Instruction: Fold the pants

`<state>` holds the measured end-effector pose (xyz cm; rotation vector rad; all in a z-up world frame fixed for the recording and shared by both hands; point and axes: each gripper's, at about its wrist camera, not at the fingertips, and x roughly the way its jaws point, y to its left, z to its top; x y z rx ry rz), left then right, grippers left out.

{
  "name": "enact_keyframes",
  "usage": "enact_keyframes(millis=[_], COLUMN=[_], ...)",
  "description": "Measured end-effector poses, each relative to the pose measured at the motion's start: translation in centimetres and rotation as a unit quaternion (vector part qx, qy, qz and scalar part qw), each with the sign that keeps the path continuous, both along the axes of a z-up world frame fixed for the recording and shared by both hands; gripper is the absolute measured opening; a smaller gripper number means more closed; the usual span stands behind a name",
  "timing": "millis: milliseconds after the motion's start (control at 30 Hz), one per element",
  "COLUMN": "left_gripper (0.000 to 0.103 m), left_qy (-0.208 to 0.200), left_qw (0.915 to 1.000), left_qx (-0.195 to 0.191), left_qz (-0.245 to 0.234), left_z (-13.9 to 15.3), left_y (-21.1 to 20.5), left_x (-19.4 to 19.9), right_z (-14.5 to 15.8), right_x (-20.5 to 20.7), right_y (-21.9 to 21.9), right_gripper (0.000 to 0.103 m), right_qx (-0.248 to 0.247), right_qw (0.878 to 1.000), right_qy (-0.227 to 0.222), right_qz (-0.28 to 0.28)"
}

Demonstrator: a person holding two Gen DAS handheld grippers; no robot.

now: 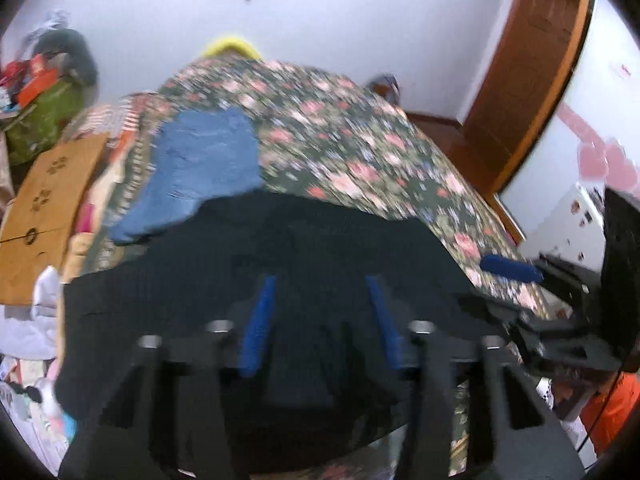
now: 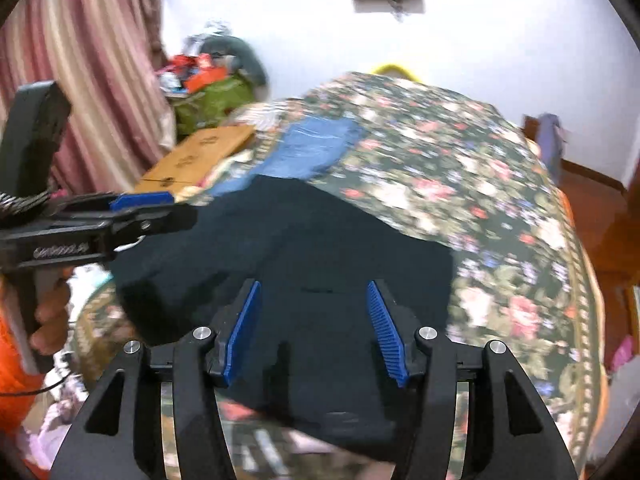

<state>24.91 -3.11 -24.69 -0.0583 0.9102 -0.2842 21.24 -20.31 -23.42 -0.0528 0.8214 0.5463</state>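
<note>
Dark navy pants (image 1: 256,264) lie spread on the floral bedspread (image 1: 340,140), at its near edge; they also show in the right wrist view (image 2: 304,248). My left gripper (image 1: 322,284) is open above the pants, its blue pads apart, holding nothing. My right gripper (image 2: 314,286) is open too, hovering over the pants' near part. The left gripper (image 2: 140,204) shows at the left of the right wrist view, beside the pants' left edge. The right gripper (image 1: 512,270) shows at the right of the left wrist view.
A folded blue denim garment (image 1: 204,164) lies on the bed beyond the pants. A wooden board (image 1: 44,208) and clutter sit at the bed's left side. A wooden door (image 1: 532,72) stands at the right. Curtains (image 2: 80,60) hang left.
</note>
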Motion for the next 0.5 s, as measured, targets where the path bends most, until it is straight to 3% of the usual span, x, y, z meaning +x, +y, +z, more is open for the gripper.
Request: enact_keyframes(millis=[33,67,133,267,500], left_gripper=[0.021,0.017,0.017,0.017,0.017], left_qy=[0.011,0.022,0.039,0.039,0.024], left_qw=[0.9999,0.9995,0.9979,0.9924,0.9905], left_qx=[0.006,0.014,0.037,0.099,0.113], left_qz=[-0.007,-0.017,-0.034,-0.063,-0.074], left_z=[-0.7,-1.6,-3.5,-6.2,-6.2], left_y=[-0.8,-1.7,-3.4,-5.4,-4.7], left_x=[0.4,0.7,0.9,0.2,-1.9], right_z=[-0.6,-1.4,-3.4,-5.9,-5.7], right_x=[0.4,0.9,1.9,2.2,0.7], right_y=[-0.3,-0.6,-0.9,-2.0,-4.4], right_gripper=[0.042,0.031,0.023,0.021,0.018], right_qx=[-0.003,-0.007,-0.011,-0.011,-0.032], right_qw=[1.000,1.000,0.998,0.996,0.995], right_qy=[0.008,0.021,0.055,0.089,0.092], right_qz=[-0.006,-0.010,-0.010,-0.011,-0.028])
